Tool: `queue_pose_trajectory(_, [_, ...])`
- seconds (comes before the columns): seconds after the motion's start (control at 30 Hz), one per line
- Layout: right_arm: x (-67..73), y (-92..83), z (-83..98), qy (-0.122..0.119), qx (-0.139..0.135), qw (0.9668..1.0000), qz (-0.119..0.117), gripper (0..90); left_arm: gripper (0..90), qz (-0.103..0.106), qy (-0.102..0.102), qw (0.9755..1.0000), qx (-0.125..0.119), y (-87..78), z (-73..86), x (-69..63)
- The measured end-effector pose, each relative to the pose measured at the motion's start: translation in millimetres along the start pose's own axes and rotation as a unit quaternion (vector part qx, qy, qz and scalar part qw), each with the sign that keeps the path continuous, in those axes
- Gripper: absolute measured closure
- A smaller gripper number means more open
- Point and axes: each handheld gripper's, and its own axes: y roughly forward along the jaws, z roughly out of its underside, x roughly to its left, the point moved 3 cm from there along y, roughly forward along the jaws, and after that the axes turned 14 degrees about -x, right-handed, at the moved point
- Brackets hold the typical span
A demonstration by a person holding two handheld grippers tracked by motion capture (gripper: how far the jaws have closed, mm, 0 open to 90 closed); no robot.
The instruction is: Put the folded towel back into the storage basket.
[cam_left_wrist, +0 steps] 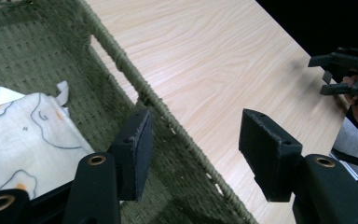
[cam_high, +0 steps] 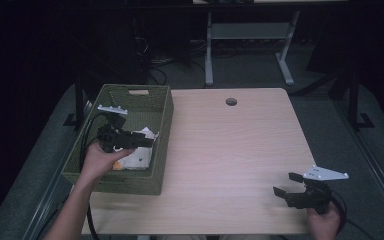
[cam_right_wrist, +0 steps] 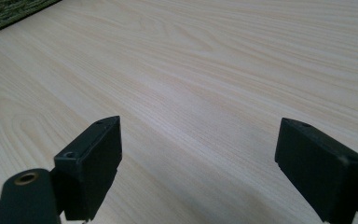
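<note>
Both grippers' jaws stand apart, empty; left gripper (cam_left_wrist: 193, 154) view reveals basket (cam_left_wrist: 121, 60) cloth (cam_left_wrist: 23, 135), seemingly printed.

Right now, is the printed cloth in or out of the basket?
In: the printed cloth lies on the floor of the green basket.

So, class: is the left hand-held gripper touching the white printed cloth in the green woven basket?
Apart. In the left gripper view, the left hand-held gripper has open jaws with nothing between them, over the green woven basket's rim; the white printed cloth lies off to one side.

Wood table (cam_high: 230, 150) w/ basket (cam_high: 162, 120) (green)
</note>
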Motion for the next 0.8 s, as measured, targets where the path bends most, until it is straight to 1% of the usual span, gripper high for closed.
queue_pose_trajectory(0.2, [0.8, -0.6, 0.2, -0.001, -0.001, 1.0, -0.001, 14.3, 44.7, 0.009, 0.007, 0.9999, -0.003, 3.0, -3.3, -11.0])
queue_pose_trajectory(0.27, [0.5, -0.8, 0.3, 0.001, 0.0, 1.0, 0.0, 14.2, 44.5, 0.016, 0.012, 0.9998, -0.008, 4.2, -5.0, -16.1])
queue_pose_trajectory(0.37, [0.0, -1.0, 0.7, 0.003, -0.001, 1.0, 0.001, 14.3, 44.0, 0.019, 0.017, 0.9996, -0.007, 6.4, -6.3, -21.5])
queue_pose_trajectory(0.43, [-0.3, -1.2, 0.9, 0.004, -0.001, 1.0, 0.001, 14.3, 43.7, 0.023, 0.016, 0.9996, -0.009, 7.8, -6.7, -24.4])
queue_pose_trajectory(0.5, [-0.6, -1.6, 0.9, 0.004, -0.002, 1.0, 0.0, 14.3, 43.3, 0.024, 0.02, 0.9995, -0.008, 9.3, -6.9, -26.8])
queue_pose_trajectory(0.57, [-0.6, -2.0, 0.9, 0.005, -0.003, 1.0, 0.001, 14.3, 42.8, 0.027, 0.02, 0.9994, -0.01, 10.9, -7.2, -30.1])
queue_pose_trajectory(0.8, [-0.8, -3.0, 1.5, 0.008, -0.003, 1.0, 0.002, 14.3, 41.7, 0.035, 0.027, 0.999, -0.008, 20.0, -7.6, -41.4])
